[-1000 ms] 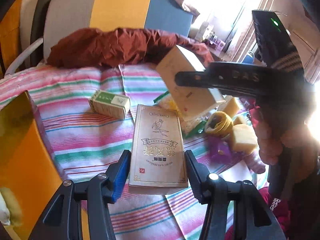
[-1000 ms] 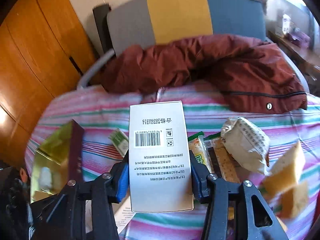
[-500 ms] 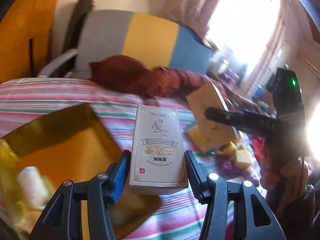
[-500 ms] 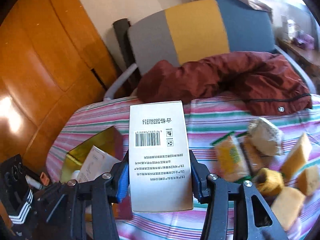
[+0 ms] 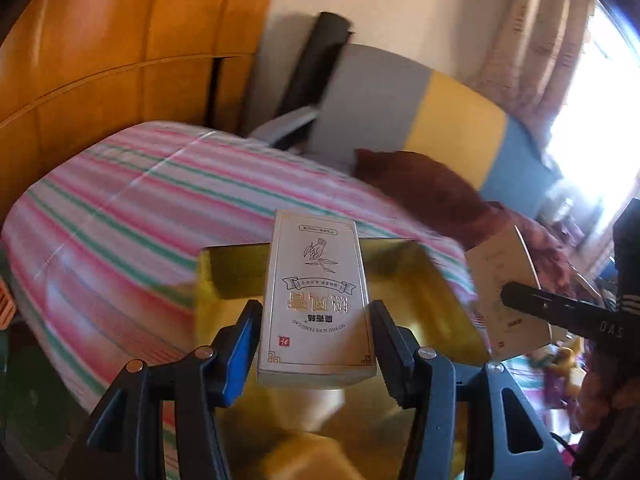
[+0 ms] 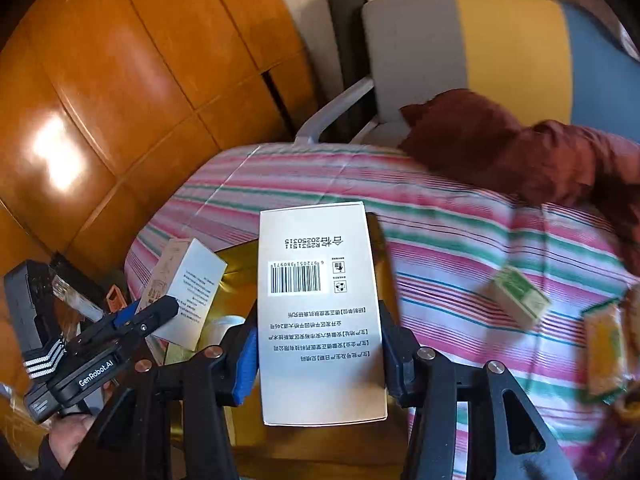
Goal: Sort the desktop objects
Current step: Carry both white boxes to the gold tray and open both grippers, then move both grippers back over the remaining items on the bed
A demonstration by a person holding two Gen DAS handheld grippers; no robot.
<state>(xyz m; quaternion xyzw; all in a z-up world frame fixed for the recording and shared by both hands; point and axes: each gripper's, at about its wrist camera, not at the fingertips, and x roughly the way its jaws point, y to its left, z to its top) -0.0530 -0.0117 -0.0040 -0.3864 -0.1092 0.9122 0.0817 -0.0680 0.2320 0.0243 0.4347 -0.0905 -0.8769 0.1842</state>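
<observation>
Cardboard cartons, two, in transit over gold tray

Item one: pale rectangular cardboard carton with gilt lettering (image 5: 316,300), clamped across its long sides by the left gripper (image 5: 314,346). Item two: white rectangular cardboard carton with barcode (image 6: 320,312), clamped likewise by the right gripper (image 6: 318,360). Both hang above an open gold-lined box (image 5: 420,280) on striped cloth (image 5: 120,216). Probably light, stiff, smooth-faced; grip low on the narrow sides, gently, as the walls may dent.

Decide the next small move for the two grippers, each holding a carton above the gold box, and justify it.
Probably lower both toward the gold box before releasing: the left gripper grips the gold-printed carton, the right gripper the barcode carton, both above its open interior.
</observation>
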